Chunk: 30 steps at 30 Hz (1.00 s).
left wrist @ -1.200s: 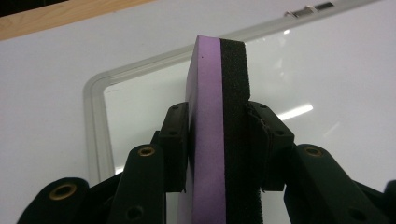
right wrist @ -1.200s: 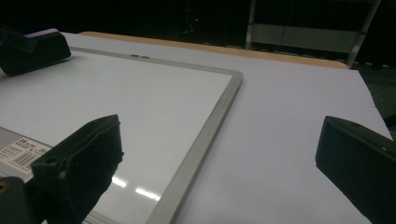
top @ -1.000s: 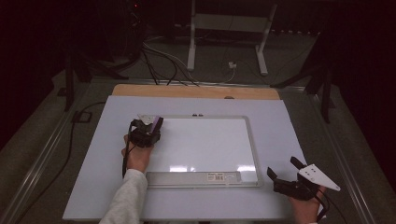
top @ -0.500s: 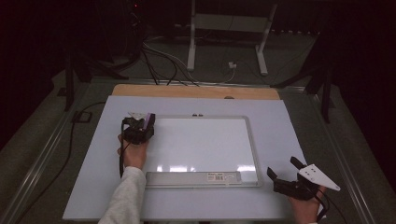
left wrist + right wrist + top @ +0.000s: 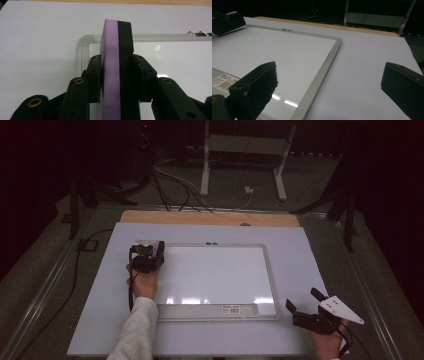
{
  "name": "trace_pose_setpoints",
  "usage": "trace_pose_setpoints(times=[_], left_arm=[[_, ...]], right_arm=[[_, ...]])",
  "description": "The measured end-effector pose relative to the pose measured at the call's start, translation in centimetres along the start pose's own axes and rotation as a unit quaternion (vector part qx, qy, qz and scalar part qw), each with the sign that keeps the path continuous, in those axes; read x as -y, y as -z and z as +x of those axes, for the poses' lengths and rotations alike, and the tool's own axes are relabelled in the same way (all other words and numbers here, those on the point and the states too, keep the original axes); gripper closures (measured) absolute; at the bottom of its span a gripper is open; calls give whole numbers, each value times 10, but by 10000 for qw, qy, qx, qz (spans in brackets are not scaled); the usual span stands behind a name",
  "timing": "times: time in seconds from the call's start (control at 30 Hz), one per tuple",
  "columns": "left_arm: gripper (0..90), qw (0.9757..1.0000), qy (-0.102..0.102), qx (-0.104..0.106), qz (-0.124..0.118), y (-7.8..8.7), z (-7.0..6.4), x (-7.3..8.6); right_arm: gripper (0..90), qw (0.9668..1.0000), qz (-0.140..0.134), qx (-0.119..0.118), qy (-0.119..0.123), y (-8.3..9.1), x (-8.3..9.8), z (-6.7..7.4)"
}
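Note:
A whiteboard (image 5: pixel 215 275) with a silver frame lies flat on the white table (image 5: pixel 300 250). My left gripper (image 5: pixel 147 251) hovers over the board's far left corner, shut on an eraser (image 5: pixel 159 249). In the left gripper view the eraser (image 5: pixel 110 45) stands on edge, purple foam on the left and black felt on the right, clamped between the jaws of that gripper (image 5: pixel 119 75) above the frame corner (image 5: pixel 83 41). My right gripper (image 5: pixel 302 298) rests near the front right, off the board, open. Its view shows the gripper (image 5: pixel 329 72) holding nothing, with the whiteboard (image 5: pixel 277 52) to its left.
A grey tray strip with a label (image 5: pixel 235 310) runs along the board's near edge. Two small clips (image 5: pixel 210 243) sit on its far edge. A wooden strip (image 5: pixel 210 218) borders the table's far side. Cables (image 5: pixel 170 185) and a white stand (image 5: pixel 245 150) lie beyond.
My left gripper has slid the eraser a little left and away, to the board's far left corner, and straightened it. The right gripper has stayed put.

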<state>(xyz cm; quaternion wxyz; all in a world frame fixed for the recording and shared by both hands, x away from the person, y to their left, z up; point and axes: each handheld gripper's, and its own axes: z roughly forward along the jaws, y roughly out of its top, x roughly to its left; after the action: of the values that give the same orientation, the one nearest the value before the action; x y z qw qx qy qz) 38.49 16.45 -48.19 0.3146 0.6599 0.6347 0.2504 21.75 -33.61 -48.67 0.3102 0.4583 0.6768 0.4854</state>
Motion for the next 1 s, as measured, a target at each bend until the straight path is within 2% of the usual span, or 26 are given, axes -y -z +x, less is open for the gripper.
trace_pose_setpoints(times=[0.27, 0.43, 0.57, 1.0], left_arm=[[637, 9998, 197, -59, 81, -5, 1, 0], [637, 9994, 285, -167, 139, -8, 3, 0], [639, 9989, 420, -137, 129, -10, 6, 0], [640, 9984, 492, -268, 22, -15, 5, -1]], right_arm=[[9, 10000, -1, -3, -3, 0, 0, 0], [10, 10000, 1, -1, 1, 0, 0, 0], [9, 10000, 1, -1, -1, 0, 0, 0], [9, 10000, -18, 1, 7, 1, 0, 0]])
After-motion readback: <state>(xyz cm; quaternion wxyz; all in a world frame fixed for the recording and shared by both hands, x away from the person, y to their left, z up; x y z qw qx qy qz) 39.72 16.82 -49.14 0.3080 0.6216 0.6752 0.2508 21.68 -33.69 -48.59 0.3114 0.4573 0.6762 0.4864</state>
